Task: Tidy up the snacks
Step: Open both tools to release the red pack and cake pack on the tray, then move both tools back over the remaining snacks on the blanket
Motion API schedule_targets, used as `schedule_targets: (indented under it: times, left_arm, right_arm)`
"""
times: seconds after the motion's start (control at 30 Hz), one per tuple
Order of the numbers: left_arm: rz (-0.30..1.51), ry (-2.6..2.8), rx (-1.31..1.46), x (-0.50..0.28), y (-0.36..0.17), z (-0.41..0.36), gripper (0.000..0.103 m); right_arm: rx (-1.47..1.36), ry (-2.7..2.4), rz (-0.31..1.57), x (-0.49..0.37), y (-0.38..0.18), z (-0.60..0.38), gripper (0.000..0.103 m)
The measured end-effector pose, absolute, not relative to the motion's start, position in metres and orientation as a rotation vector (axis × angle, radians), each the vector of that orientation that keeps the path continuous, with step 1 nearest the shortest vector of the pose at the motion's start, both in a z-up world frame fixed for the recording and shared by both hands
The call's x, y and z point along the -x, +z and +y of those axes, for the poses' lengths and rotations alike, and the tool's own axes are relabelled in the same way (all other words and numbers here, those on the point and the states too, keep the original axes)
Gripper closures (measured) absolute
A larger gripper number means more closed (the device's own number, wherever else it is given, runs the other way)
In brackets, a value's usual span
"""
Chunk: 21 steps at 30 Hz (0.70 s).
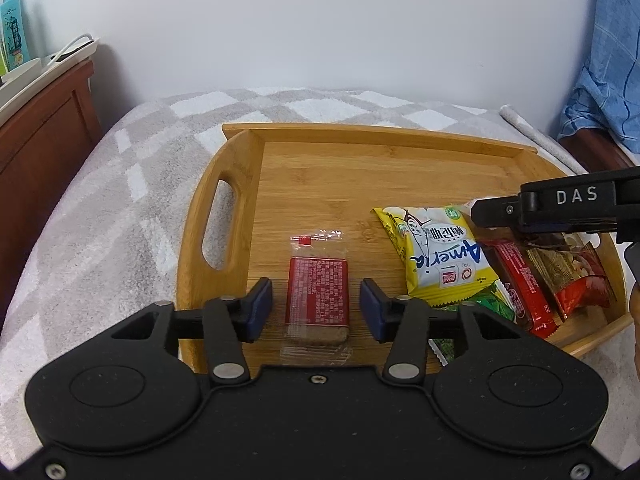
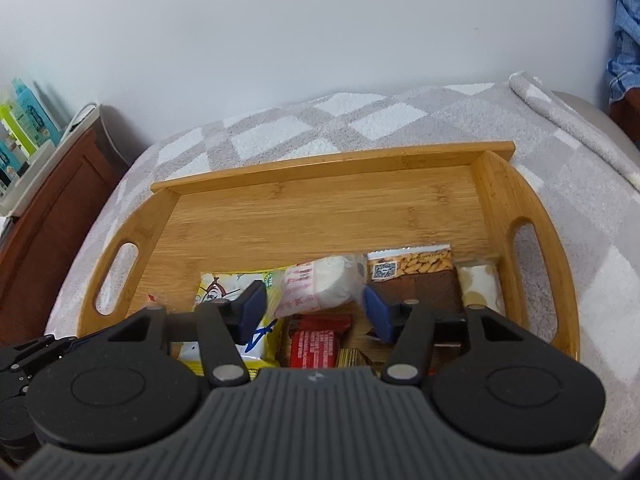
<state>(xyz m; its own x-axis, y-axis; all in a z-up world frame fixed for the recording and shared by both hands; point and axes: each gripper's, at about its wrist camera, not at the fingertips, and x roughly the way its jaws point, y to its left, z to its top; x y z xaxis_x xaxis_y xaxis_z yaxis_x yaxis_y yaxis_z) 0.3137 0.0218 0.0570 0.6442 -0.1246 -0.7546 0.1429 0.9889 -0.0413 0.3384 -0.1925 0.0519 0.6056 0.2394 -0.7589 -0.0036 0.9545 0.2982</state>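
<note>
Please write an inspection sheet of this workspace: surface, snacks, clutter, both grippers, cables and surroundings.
Surface: wooden tray on a grey-white checked blanket.
Job's things: red-label cracker pack lies alone; yellow snack bag, white pack and others piled at the tray's other end.
Clutter: nothing seen.
Grippers: left gripper open, pads clear of the cracker pack; right gripper open over the pile.
Cables: white cable on the side cabinet.
Surroundings: white wall, bottles, blue cloth.

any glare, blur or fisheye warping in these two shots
Left wrist view: soft even light, faint glare on the clear wrapper of the red biscuit pack, print sharp, wooden tray rim bowed by the fisheye. Right wrist view: dark corners, tray far rim curved, snacks near the gripper slightly soft.
</note>
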Motion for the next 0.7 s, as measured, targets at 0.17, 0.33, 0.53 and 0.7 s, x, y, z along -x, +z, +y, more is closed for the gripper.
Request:
schedule_targets:
  times: [0.17,0.33,0.53,0.7]
  left_arm:
    - [0.846,-0.146,-0.02,-0.309,0.062,0.024,0.04]
    - [0.837,-0.141,-0.027,-0.302,0.066,0.022,0.035]
    - [0.827,-0.154,-0.015,-0.287,0.075,0.022,0.028]
    - [0.807,-0.163,-0.034,-0.27,0.083,0.019,0.022]
  right_arm:
    - [-0.303,0.158,0.909,-0.334,0.056,-0.198,0.025]
    - [-0.289,0.144,0.88,-0.327,0.064,-0.2,0.017]
    - [-0.287,0.141,0.847,-0.31,0.073,-0.206,0.014]
    - [-0.251,0.156,0.808,-0.285,0.081,-0.206,0.013]
